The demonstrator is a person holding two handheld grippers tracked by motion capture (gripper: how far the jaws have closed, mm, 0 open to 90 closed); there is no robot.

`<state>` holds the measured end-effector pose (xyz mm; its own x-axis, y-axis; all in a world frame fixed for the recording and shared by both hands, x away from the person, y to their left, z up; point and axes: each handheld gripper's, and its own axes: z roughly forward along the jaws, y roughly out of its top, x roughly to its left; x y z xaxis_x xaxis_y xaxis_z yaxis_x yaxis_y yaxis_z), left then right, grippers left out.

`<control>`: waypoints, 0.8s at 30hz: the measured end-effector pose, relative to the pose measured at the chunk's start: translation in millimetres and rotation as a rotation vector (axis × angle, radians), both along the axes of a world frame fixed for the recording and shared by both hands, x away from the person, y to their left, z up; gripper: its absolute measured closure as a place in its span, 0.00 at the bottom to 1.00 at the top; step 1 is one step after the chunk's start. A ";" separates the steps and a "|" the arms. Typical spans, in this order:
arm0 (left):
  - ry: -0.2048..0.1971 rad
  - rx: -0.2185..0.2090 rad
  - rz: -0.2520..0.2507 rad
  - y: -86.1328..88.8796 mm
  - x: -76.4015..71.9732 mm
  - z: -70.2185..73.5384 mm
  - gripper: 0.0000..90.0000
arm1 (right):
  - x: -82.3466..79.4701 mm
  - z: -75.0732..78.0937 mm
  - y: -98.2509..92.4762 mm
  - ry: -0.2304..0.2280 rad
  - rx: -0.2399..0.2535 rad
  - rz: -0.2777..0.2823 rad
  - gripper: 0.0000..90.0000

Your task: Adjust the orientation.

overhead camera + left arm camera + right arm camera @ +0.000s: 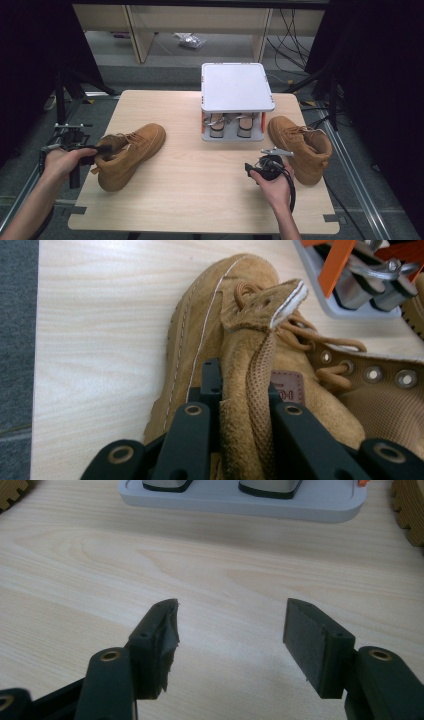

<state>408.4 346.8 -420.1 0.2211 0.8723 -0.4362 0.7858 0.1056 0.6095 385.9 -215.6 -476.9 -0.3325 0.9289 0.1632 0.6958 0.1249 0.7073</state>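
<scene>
The right gripper (230, 630) holds its fingers (312, 640) apart above the bare wooden table (100, 565).

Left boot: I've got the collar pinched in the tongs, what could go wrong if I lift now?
1. The left tongs pinch only the soft collar edge of the left boot; the suede may fold and slip out.
2. Held by one side, the boot would probably tip and swing.
3. Loose laces might snag on the rack.

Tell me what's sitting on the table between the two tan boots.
In the high view, the grey rack stands toward the back between the left boot and right boot; nearer, bare wood.
</scene>
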 end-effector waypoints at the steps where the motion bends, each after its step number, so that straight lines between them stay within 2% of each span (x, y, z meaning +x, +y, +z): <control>1: 0.001 0.002 -0.001 0.9 0.0 1.3 0.91 | 0.0 0.0 0.0 0.000 0.000 -0.001 0.44; 3: -0.004 -0.023 0.009 -0.1 0.7 2.6 0.91 | -0.1 0.1 0.0 -0.001 -0.004 -0.004 0.44; 10: -0.038 -0.064 0.013 -4.6 5.2 10.0 0.91 | -1.7 2.6 -1.3 0.006 -0.003 -0.024 0.44; 15: -0.044 -0.088 0.003 -11.0 12.2 15.0 0.91 | -1.0 1.5 -4.3 0.000 -0.002 -0.017 0.44; 16: -0.041 -0.090 -0.001 -12.2 13.8 15.8 0.91 | -0.5 0.8 -5.1 -0.007 0.012 -0.009 0.44; 17: -0.044 -0.096 -0.004 -13.8 15.2 16.1 0.91 | -1.0 1.9 -5.5 -0.001 -0.012 -0.025 0.44; 24: -0.061 -0.107 -0.010 -23.8 22.1 19.9 0.91 | -3.0 4.1 -7.0 -0.013 0.010 -0.024 0.44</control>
